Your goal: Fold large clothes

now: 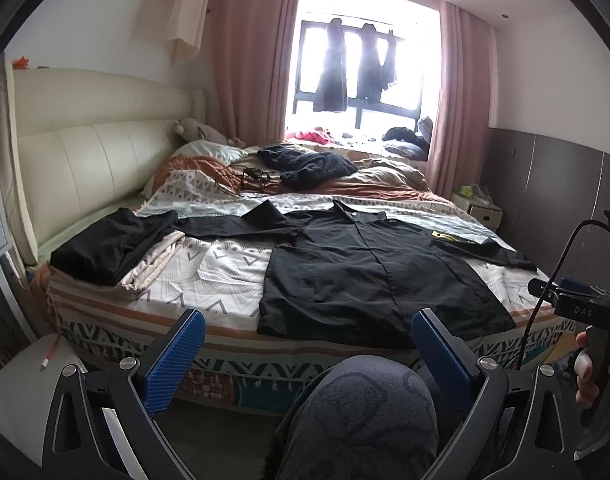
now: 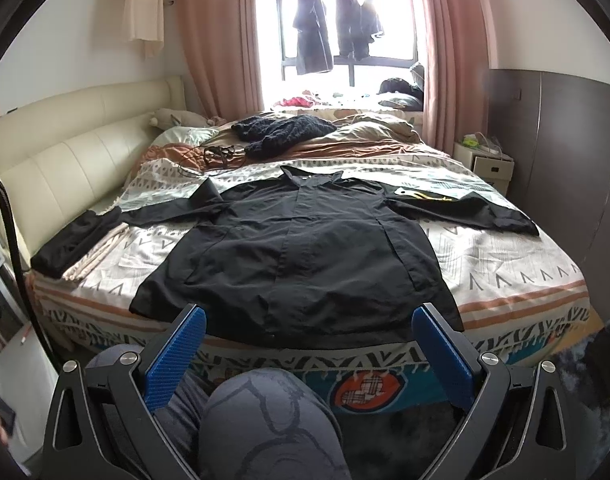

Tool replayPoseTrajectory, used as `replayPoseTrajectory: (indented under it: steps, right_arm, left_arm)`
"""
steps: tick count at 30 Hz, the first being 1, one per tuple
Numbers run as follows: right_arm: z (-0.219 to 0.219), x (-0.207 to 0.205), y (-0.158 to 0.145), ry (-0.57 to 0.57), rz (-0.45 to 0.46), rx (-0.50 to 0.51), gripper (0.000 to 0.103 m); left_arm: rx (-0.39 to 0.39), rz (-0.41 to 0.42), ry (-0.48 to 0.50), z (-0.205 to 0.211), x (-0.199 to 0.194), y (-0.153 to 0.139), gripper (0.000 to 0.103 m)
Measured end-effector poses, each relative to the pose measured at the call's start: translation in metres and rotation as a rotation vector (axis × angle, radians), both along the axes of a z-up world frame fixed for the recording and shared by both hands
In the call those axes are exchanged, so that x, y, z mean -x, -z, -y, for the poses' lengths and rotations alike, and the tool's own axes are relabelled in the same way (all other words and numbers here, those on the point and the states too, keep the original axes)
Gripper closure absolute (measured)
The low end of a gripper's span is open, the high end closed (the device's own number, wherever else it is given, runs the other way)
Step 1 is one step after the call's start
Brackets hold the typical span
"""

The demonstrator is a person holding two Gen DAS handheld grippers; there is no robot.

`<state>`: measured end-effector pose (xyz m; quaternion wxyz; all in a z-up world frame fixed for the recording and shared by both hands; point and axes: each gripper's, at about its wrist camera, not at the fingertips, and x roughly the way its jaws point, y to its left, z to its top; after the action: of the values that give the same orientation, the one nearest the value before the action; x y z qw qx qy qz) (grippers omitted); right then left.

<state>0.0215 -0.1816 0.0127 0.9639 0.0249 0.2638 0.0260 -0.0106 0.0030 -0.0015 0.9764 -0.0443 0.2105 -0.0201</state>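
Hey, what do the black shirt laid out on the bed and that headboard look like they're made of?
Black shirt: thin woven cloth, probably cotton or a blend, matte; it lies flat with fine creases and a crisp placket. Headboard: cream leather or faux leather, which one I cannot tell; smooth padded panels with stitched seams and a soft sheen.

We cannot see the near hem of the black shirt (image 1: 369,268) in full from the left wrist: the left gripper's right finger pad (image 1: 441,352) and the knee (image 1: 365,412) cover part of it. The folded black garment (image 1: 109,248) hides most of the pale folded cloth (image 1: 153,264) beneath it. Glare washes out the window (image 2: 345,20), so the hanging clothes (image 2: 333,28) read only as dark shapes. The small tangle by the dark knit (image 2: 281,130) is perhaps cables (image 2: 213,154); too small to tell.
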Motion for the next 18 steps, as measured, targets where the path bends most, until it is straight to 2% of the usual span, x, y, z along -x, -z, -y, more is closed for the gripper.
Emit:
replayPoseTrajectory:
  steps: [18]
  right_arm:
    - [-0.0060,0.0022,0.0051,-0.001,-0.023,0.014,0.000]
  left_arm:
    - [0.014,0.000,-0.001,-0.0036,0.0068,0.0035,0.000]
